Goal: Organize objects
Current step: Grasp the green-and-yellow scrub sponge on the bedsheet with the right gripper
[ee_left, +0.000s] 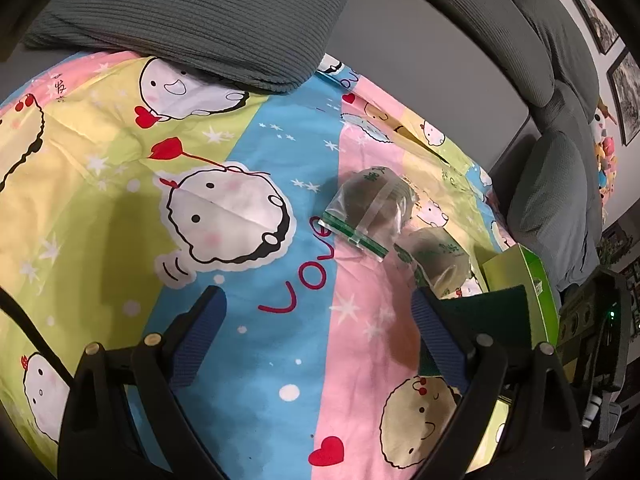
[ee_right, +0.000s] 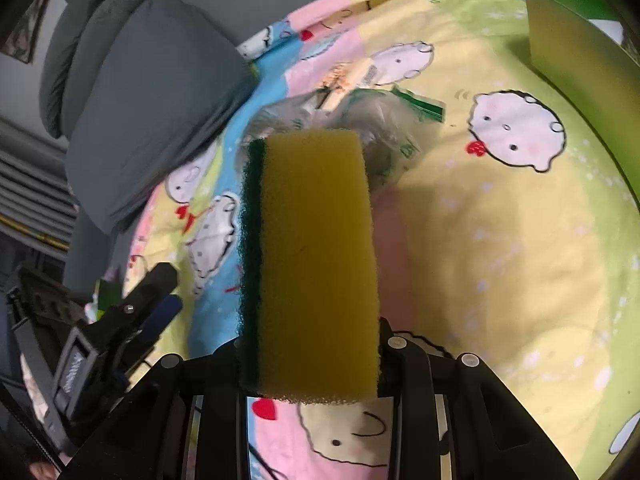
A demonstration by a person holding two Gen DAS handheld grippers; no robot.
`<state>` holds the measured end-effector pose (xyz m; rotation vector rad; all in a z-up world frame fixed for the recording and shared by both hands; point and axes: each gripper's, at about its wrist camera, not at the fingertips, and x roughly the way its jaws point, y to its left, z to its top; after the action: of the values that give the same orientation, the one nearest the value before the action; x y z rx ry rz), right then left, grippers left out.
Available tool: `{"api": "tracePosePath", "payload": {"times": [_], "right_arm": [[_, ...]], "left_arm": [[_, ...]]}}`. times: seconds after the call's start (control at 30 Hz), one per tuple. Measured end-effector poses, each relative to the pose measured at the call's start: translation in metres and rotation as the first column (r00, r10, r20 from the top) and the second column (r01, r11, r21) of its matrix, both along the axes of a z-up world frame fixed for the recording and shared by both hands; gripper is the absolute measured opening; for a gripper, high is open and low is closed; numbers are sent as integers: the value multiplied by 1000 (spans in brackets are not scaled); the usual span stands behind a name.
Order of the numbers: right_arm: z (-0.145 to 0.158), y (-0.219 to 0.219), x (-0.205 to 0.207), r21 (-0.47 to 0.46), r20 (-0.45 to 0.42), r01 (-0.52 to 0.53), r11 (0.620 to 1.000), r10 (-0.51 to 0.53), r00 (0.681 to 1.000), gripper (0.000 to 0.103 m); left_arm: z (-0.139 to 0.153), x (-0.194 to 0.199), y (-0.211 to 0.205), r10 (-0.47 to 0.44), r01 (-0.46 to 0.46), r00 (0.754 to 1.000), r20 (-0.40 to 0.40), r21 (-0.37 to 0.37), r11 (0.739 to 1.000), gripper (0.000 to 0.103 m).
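My right gripper [ee_right: 312, 344] is shut on a yellow sponge [ee_right: 316, 256] with a dark green scouring side, held upright above the cartoon bedsheet [ee_right: 500, 240]. The sponge's green side also shows in the left wrist view [ee_left: 492, 320], at my left gripper's right finger. My left gripper [ee_left: 320, 312] is open and empty above the sheet [ee_left: 256, 184]. Two clear zip bags holding brown contents lie on the sheet: one [ee_left: 372, 208] ahead of the left gripper, another [ee_left: 436, 260] beside it. A zip bag [ee_right: 384, 120] lies behind the sponge. The left gripper [ee_right: 156, 300] shows at the right view's lower left.
A green open box [ee_left: 524, 280] stands at the right; its wall also shows in the right wrist view [ee_right: 580, 76]. Grey pillows [ee_left: 192, 16] lie at the bed's head and side [ee_right: 148, 112]. A small packet [ee_right: 352, 76] lies beyond the bag.
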<state>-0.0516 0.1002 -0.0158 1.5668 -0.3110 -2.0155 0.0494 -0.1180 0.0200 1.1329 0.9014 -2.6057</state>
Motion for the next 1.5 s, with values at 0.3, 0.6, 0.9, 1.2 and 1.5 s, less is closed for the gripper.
{"api": "tracePosePath", "payload": {"times": [0.3,0.6,0.9,1.2,1.5], "right_arm": [[7,25,-7,150,-53,70,986,-63,997,50],[26,49,-1,151,-123,119,981,-100,987,65],[39,66,-1,67,-185,163,984,-148,972,68],[45,74,-4,12,-242,186,982,-178,954,66],[36,74,-11,-28,-195,153,988,-156,968,58]], "left_arm": [[0,-3,10,-22,22,1000,2,-25,999,93],[3,-7,26,-55,55,998,0,-57,997,93],[4,-12,55,-126,125,992,-3,-83,989,93],[-1,-17,92,-219,219,976,17,-60,974,93],[-12,-24,115,-279,281,959,45,-41,959,89]]}}
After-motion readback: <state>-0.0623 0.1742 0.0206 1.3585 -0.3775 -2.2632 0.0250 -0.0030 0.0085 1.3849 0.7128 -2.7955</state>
